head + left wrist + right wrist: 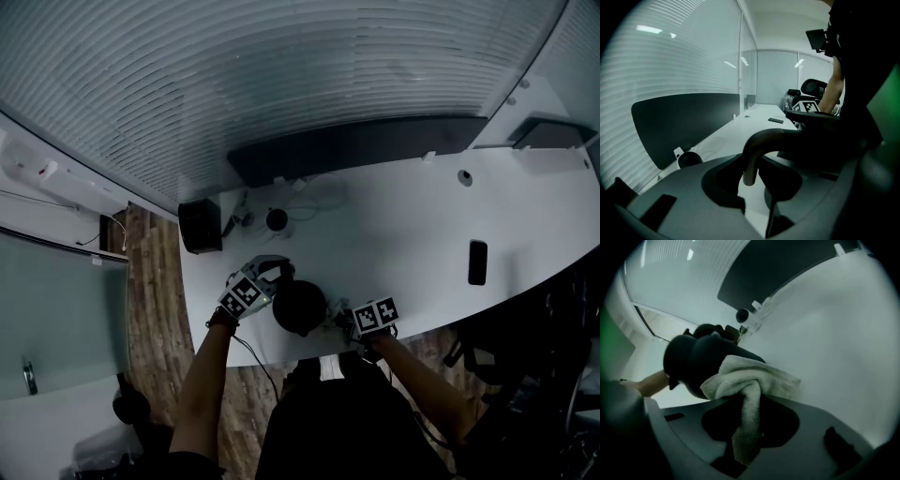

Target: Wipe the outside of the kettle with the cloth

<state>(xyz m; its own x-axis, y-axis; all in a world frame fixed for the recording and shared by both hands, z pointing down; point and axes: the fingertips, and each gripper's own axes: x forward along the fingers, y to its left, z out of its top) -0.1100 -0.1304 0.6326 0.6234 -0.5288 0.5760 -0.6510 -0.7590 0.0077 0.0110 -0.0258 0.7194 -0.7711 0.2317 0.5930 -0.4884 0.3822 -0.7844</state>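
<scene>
Wiping the kettle (300,307) at the near edge of the table (422,225)
The right gripper (339,316) is pinching the cloth (750,380) in closed jaws against the kettle's right side, and the left gripper (274,274), jaws partly closed, is clamping the handle (761,138); sweeping with the cloth flat and the handle braced is probably working best

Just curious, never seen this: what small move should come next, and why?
Probably slide the cloth across the side of the kettle: the right claw holds it against the dark body, and the left claw grips the handle.
</scene>
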